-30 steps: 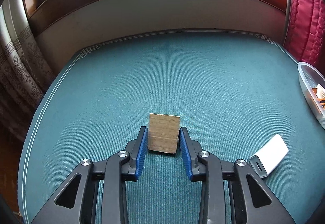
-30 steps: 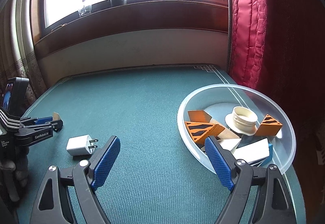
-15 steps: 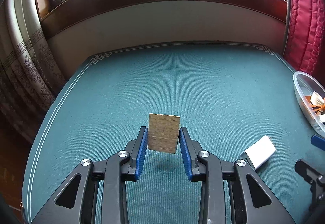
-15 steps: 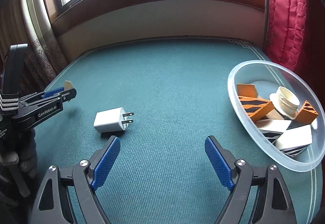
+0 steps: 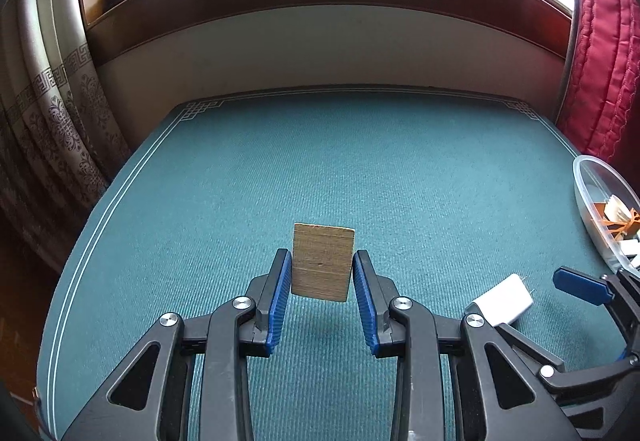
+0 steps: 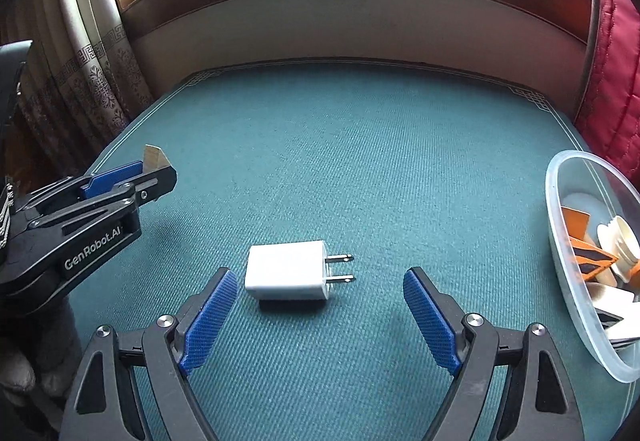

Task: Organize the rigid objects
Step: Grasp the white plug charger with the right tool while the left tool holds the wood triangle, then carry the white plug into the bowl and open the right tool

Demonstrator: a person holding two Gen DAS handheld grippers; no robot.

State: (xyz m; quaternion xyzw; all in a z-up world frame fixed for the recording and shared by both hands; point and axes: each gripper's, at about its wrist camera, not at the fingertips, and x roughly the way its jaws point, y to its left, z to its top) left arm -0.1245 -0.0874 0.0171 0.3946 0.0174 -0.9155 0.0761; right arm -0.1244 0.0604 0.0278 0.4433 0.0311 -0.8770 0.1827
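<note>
My left gripper (image 5: 320, 269) is shut on a flat brown wooden block (image 5: 322, 261) and holds it above the green table. It also shows in the right wrist view (image 6: 156, 171) at the left, block tip (image 6: 154, 157) sticking out. My right gripper (image 6: 316, 289) is open, low over the table, with a white plug charger (image 6: 286, 275) lying between its fingers, nearer the left one, prongs pointing right. The charger also shows in the left wrist view (image 5: 504, 299). A clear plastic bowl (image 6: 560, 265) holds several orange, white and striped blocks at the right.
The green cloth table (image 6: 360, 161) ends at a cream wall under a window. A red curtain (image 6: 612, 73) hangs at the right, a patterned curtain (image 6: 92, 73) at the left. The bowl (image 5: 584, 201) sits at the table's right edge.
My left gripper has lifted the wooden block off the table. My right gripper has swung left from the bowl to straddle the white charger.
</note>
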